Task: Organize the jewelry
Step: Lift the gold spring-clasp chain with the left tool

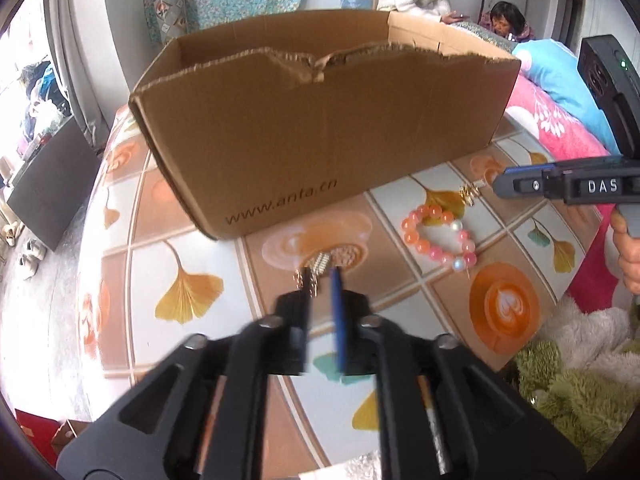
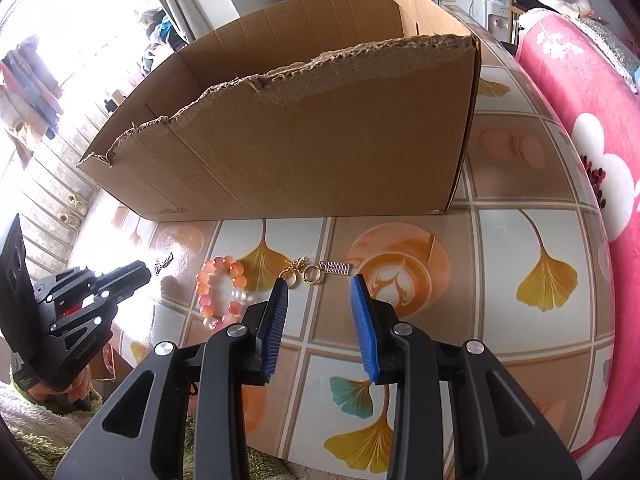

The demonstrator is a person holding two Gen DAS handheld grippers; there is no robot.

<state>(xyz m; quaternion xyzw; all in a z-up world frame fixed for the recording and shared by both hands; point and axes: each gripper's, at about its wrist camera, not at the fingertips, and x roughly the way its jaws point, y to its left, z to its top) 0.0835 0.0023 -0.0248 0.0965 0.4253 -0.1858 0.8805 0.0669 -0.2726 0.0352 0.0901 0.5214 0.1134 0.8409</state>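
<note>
On the patterned worktop (image 2: pixel 520 240), in front of the torn cardboard box (image 2: pixel 304 152), the jewelry lies scattered. The left gripper (image 1: pixel 322 280) is nearly closed around a small silver sparkly piece (image 1: pixel 322 260), but blur hides whether it truly has a grip. The right gripper (image 2: pixel 318 292) hangs wide open and empty, just short of the gold rings (image 2: pixel 308 274) and a silver comb-like clip (image 2: pixel 338 268). The pink bead bracelet (image 2: pixel 222 292) rests beside its left finger, untouched. Risks from here, as I judge it: those rings are thin and flat, so closing jaws could skid them away across the slick surface, and the silver piece could slip free before clearing the box's high wall.
</note>
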